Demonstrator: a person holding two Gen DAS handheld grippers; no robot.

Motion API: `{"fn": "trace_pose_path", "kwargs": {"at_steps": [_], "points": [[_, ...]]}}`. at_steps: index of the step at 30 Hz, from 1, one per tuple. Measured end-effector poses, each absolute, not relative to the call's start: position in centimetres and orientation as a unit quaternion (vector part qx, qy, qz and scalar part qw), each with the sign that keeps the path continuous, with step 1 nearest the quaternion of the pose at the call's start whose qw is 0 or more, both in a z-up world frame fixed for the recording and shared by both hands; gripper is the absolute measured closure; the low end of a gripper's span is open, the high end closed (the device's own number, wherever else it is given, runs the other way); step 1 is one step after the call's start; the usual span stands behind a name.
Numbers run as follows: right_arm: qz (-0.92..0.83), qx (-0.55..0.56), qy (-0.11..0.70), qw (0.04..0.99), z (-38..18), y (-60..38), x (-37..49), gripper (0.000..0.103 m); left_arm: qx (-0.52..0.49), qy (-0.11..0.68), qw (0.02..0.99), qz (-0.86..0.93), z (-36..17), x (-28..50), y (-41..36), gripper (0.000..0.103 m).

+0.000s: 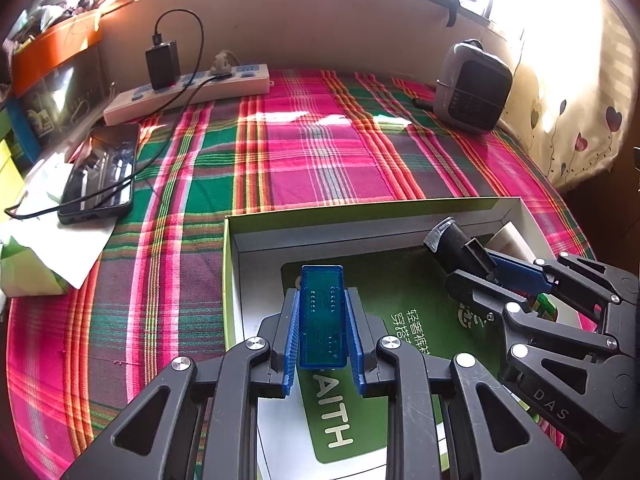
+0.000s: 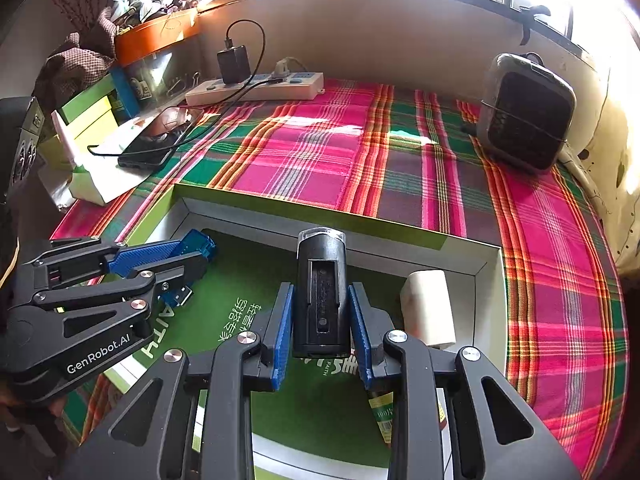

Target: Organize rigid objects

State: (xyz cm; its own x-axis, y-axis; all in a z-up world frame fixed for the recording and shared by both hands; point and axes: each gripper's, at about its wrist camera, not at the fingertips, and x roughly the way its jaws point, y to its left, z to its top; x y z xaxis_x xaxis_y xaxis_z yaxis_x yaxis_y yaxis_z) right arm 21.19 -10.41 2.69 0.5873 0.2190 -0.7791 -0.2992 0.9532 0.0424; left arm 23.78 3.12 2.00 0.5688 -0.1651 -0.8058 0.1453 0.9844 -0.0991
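My left gripper [image 1: 322, 312] is shut on a translucent blue USB module [image 1: 322, 316] and holds it over the open green-rimmed box [image 1: 360, 210]. It also shows in the right wrist view [image 2: 188, 256], at the left. My right gripper [image 2: 321, 320] is shut on a black oblong device with a clear cap [image 2: 321, 292], also over the box [image 2: 280, 196]. In the left wrist view the right gripper [image 1: 480, 268] holds that black device [image 1: 452, 244] at the box's far right. A white block [image 2: 428, 308] lies in the box's right corner.
A plaid cloth [image 1: 320, 152] covers the table. A phone [image 1: 100, 172] on a cable lies at the left, a power strip [image 1: 188, 92] with a black charger at the back, a grey heater [image 1: 472, 84] at the back right. White paper and stacked boxes [image 2: 88, 120] sit at the left.
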Motion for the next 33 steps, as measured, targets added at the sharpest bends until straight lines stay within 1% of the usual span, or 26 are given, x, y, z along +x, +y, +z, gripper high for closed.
{"fn": "trace_pose_path", "kwargs": {"at_steps": [9,28,33], "points": [[0.142,-0.052,0.44,0.885,1.72,-10.16,21.87,0.074,-0.009,0.454,0.887,-0.086,2.0,23.97,2.89,0.082],[0.136,-0.066,0.43,0.89,1.59,-9.93,21.98,0.074,-0.007,0.453,0.888,-0.084,1.96,23.97,2.71,0.082],[0.135,-0.064,0.429,0.891,1.59,-9.91,21.93,0.074,-0.009,0.453,0.888,-0.086,1.95,23.95,2.7,0.08]]}}
